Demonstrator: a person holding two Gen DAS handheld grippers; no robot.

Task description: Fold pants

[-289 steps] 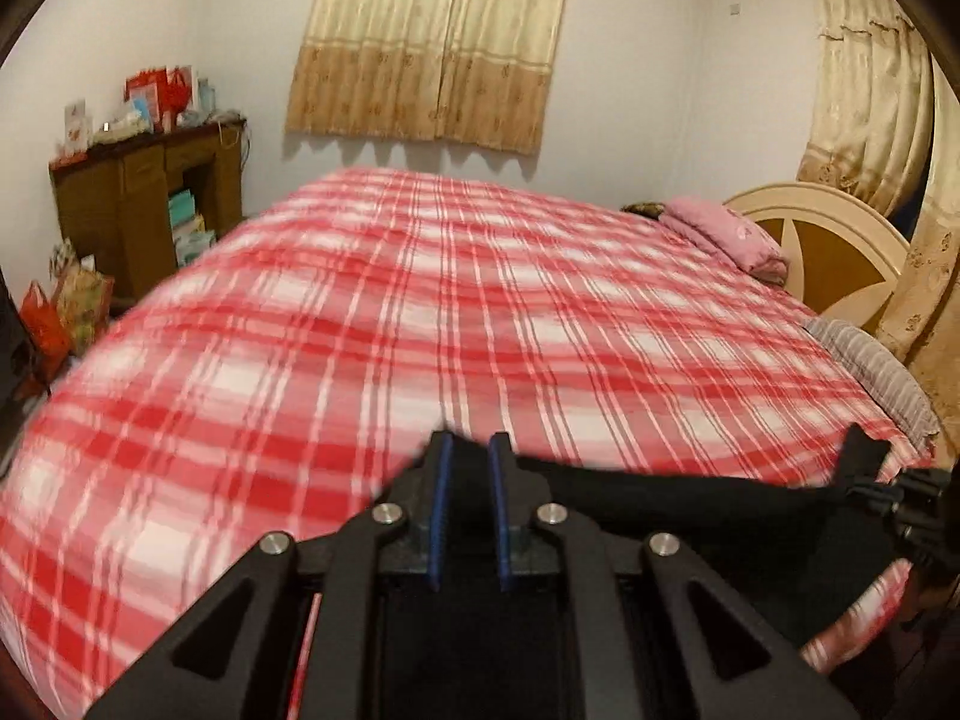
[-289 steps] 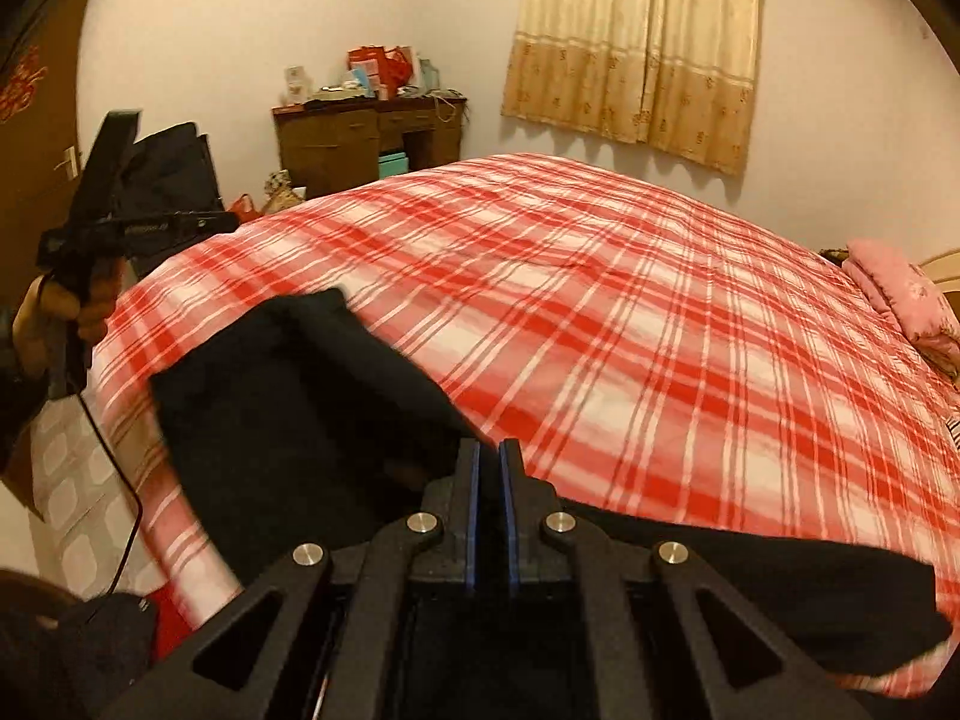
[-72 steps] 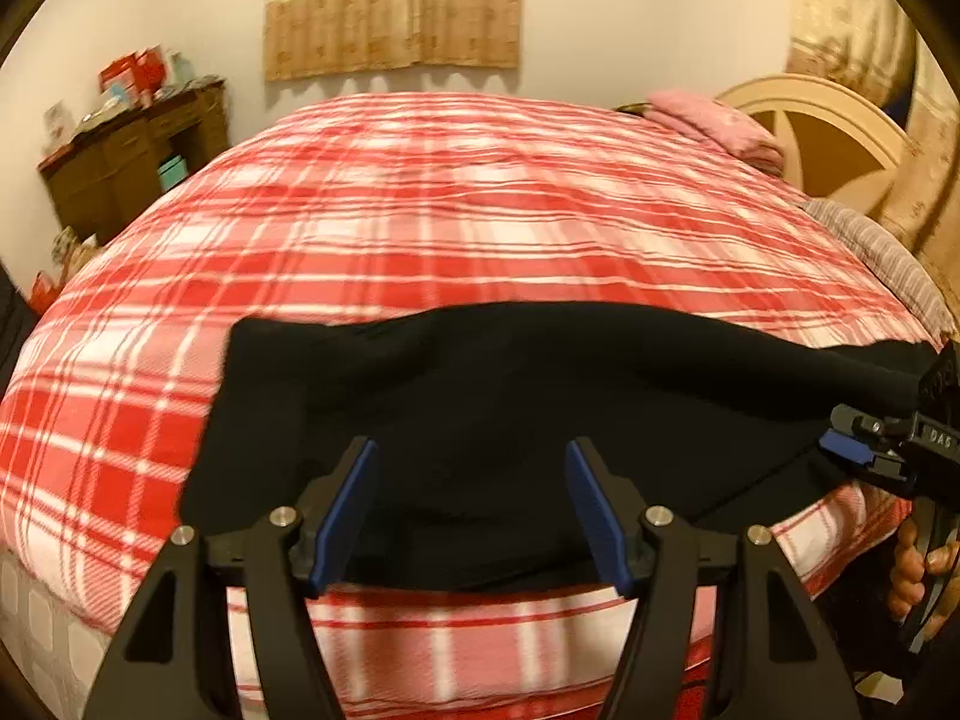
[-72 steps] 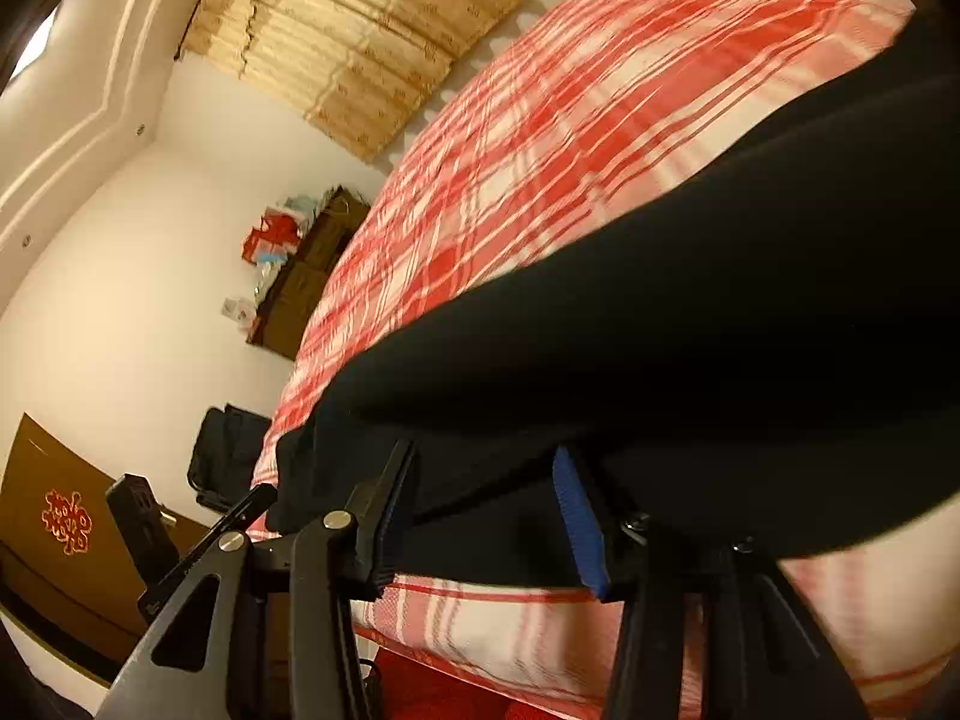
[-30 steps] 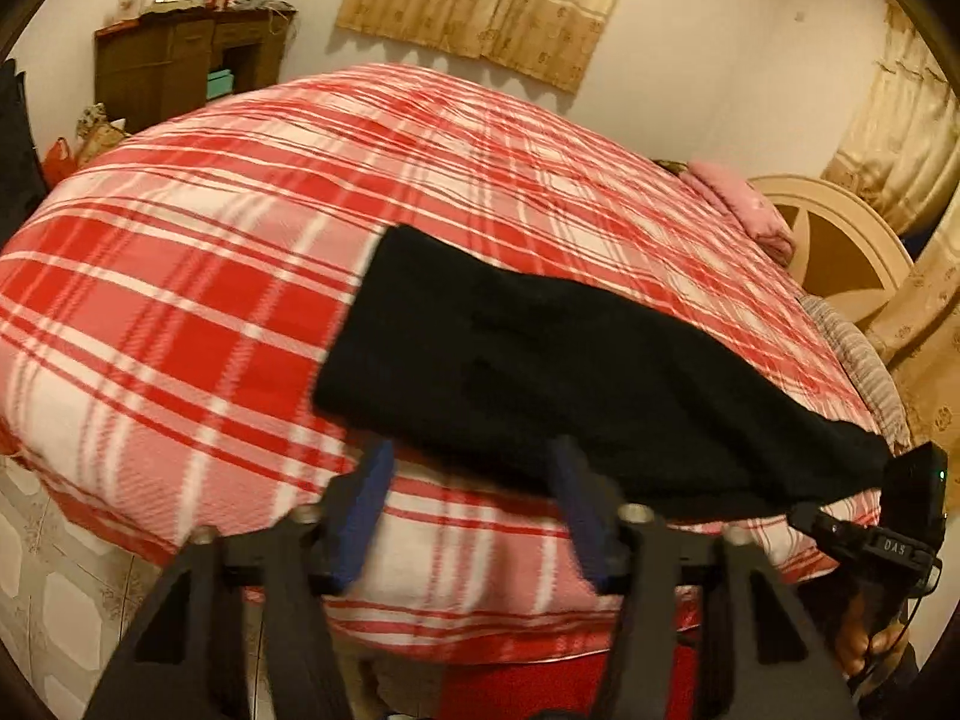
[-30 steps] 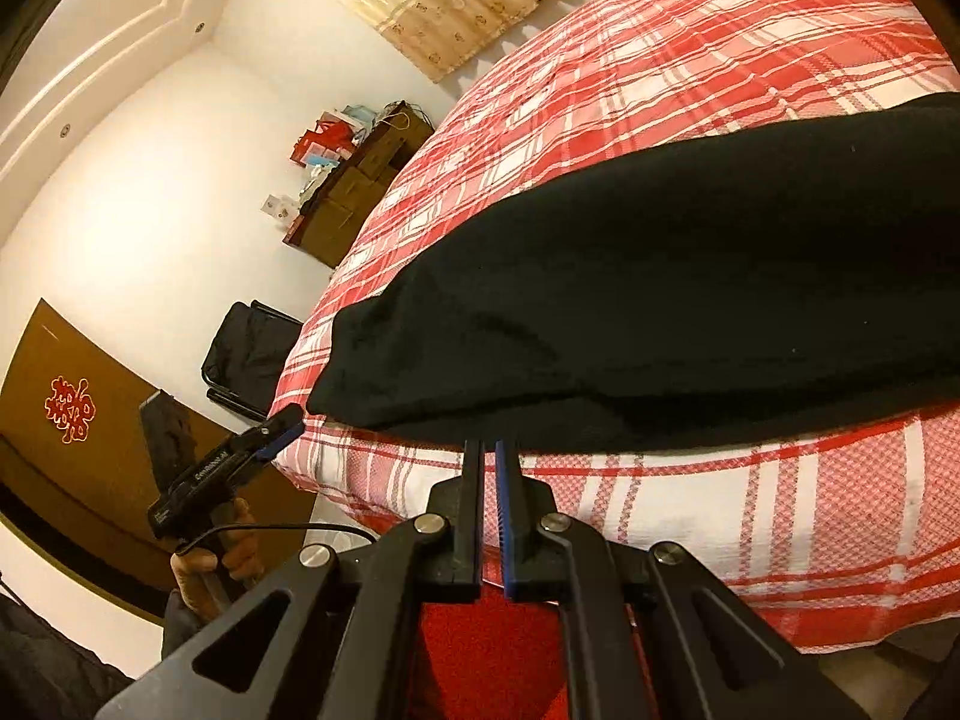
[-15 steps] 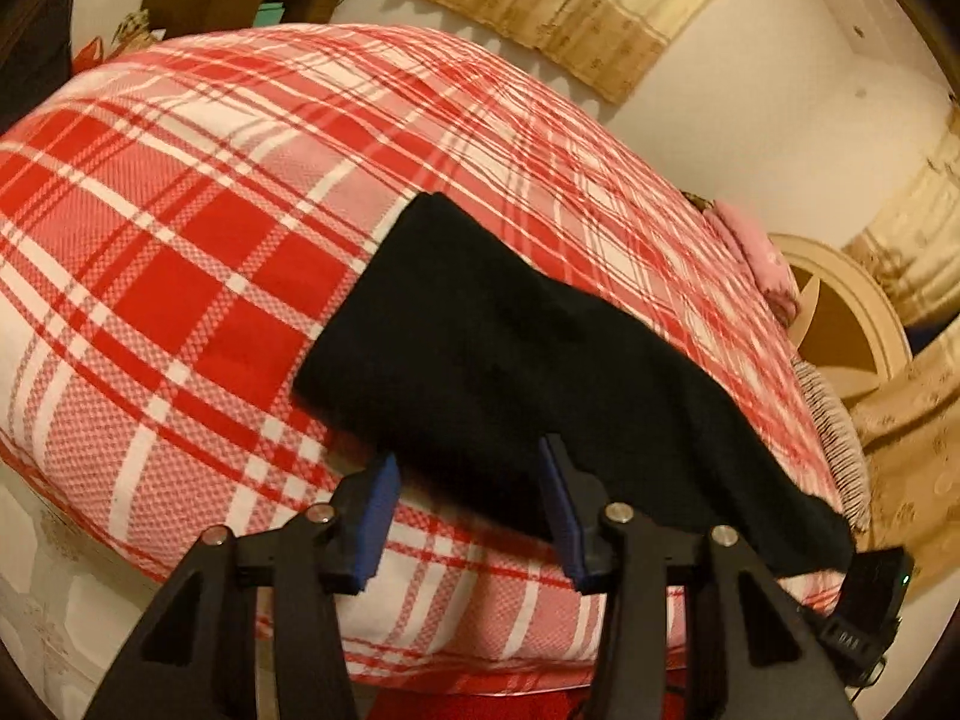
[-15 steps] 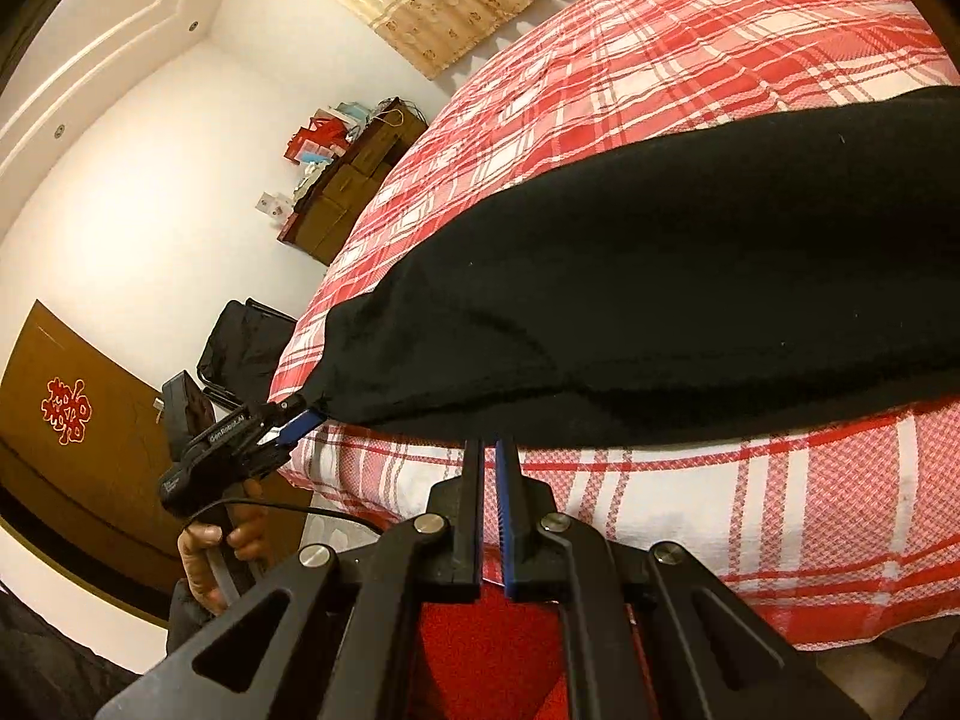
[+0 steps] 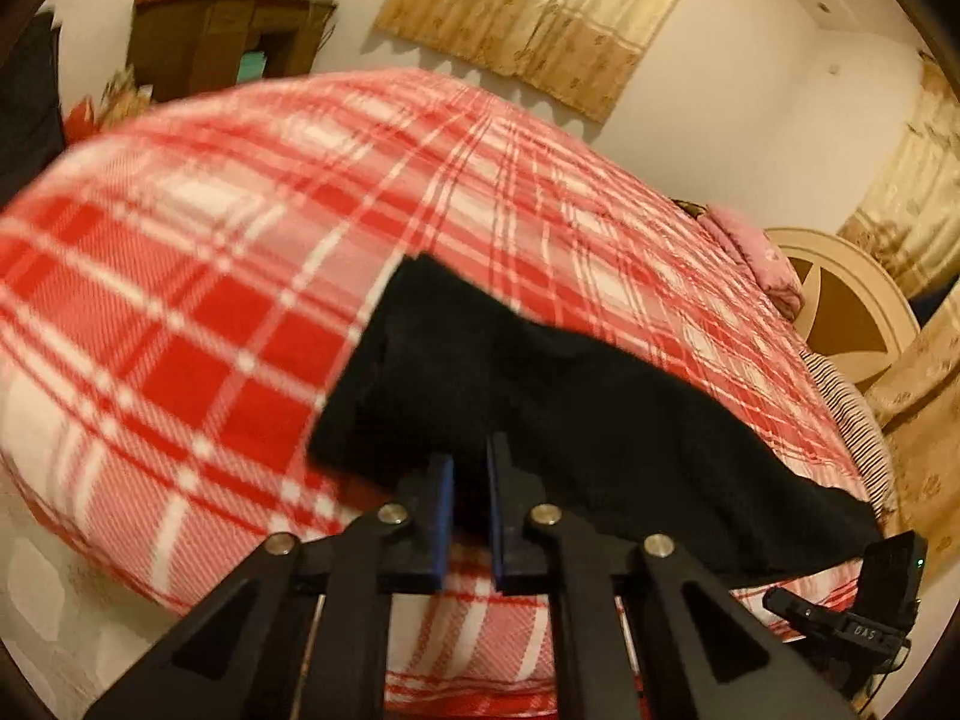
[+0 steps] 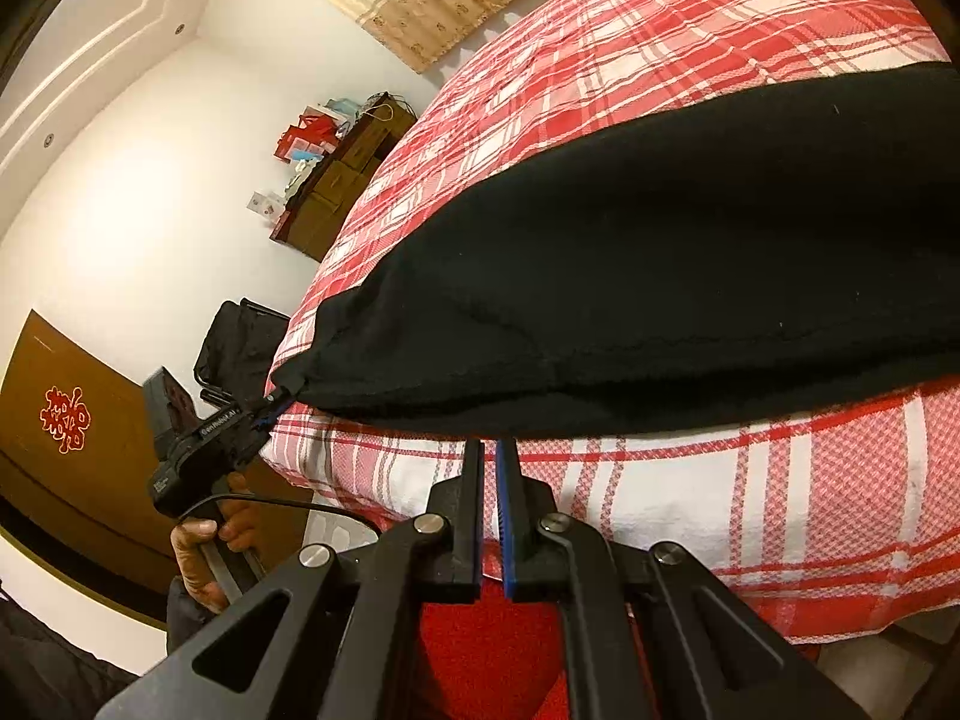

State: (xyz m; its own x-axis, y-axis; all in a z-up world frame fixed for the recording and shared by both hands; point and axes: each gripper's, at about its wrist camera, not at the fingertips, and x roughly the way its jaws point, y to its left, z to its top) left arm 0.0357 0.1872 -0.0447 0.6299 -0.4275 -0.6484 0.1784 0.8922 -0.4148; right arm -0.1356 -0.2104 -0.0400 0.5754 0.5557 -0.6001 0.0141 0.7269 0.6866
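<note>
Black pants (image 9: 576,408) lie folded lengthwise along the near edge of the red plaid bed (image 9: 210,276). My left gripper (image 9: 469,468) is shut on the near hem of their wide end. In the right wrist view the left gripper (image 10: 273,405) pinches the pants' corner at far left. The pants (image 10: 690,252) stretch across that view. My right gripper (image 10: 489,450) is shut, its tips just below the pants' near edge, and I cannot tell if cloth is between them. In the left wrist view the right gripper (image 9: 780,600) shows at lower right, near the narrow end.
A brown cabinet (image 9: 228,42) with clutter stands by the far wall. A pink pillow (image 9: 756,258) and cream headboard (image 9: 852,306) are at the bed's right. Curtains (image 9: 534,18) hang behind. A dark bag (image 10: 240,342) and brown door (image 10: 66,426) are left of the bed.
My left gripper has closed from open onto the pants' near hem and moved in closer. My right gripper stays shut and has edged up to the pants' edge.
</note>
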